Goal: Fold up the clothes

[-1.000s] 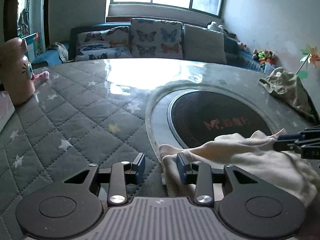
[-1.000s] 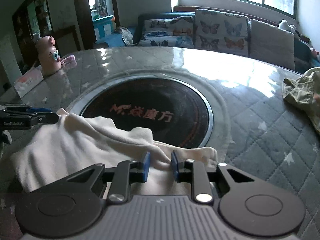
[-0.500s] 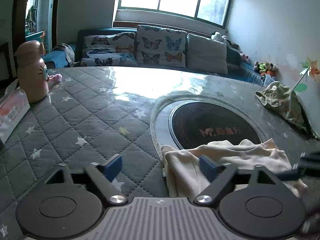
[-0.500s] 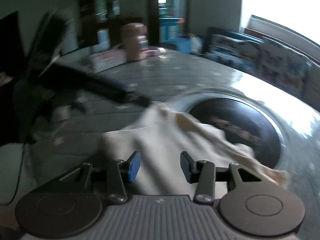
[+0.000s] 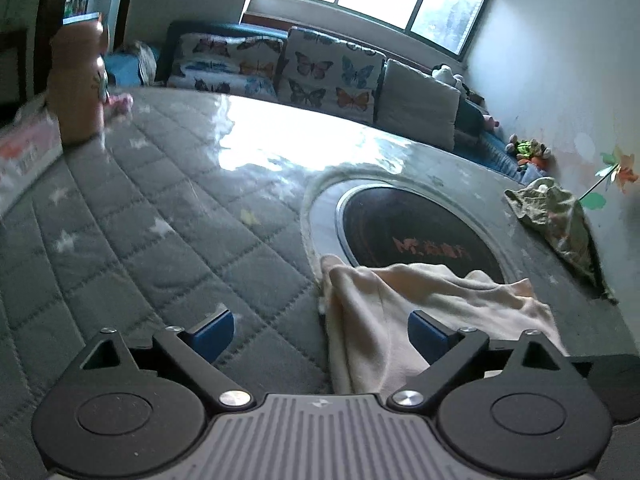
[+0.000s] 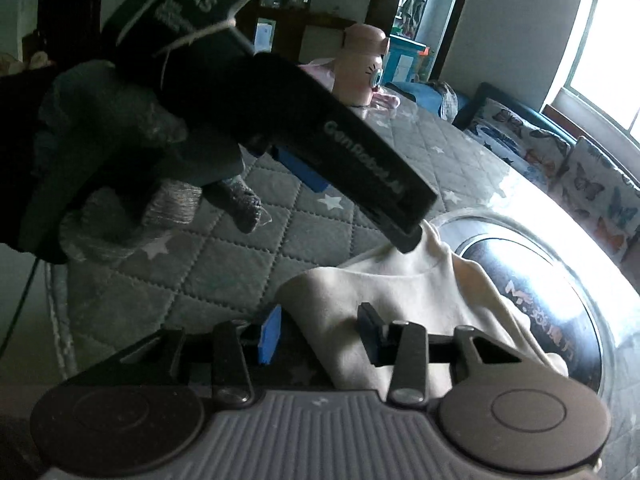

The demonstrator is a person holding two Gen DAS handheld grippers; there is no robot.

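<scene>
Left gripper (image 5: 320,334): fingers spread wide, holding nothing. The right-hand blue pad (image 5: 426,336) lies over the cream garment (image 5: 420,308); the left-hand pad sits above the quilted grey tabletop (image 5: 160,248).

Right gripper (image 6: 318,334): fingers apart, nothing clamped. The near edge of the cream garment lies between and below its pads.

The cream garment lies crumpled on the tabletop, partly on the quilted cover and partly overlapping the rim of the round black induction plate (image 5: 420,236) set into the tabletop.

In the right wrist view, the left gripper's black body crosses the upper frame, held by a gloved hand (image 6: 120,168); its tip touches the far edge of the garment.

A crumpled olive garment (image 5: 560,216) lies near the right edge of the tabletop, well apart from the cream one. A pink cat-faced bottle (image 6: 362,66) stands at the far left.
</scene>
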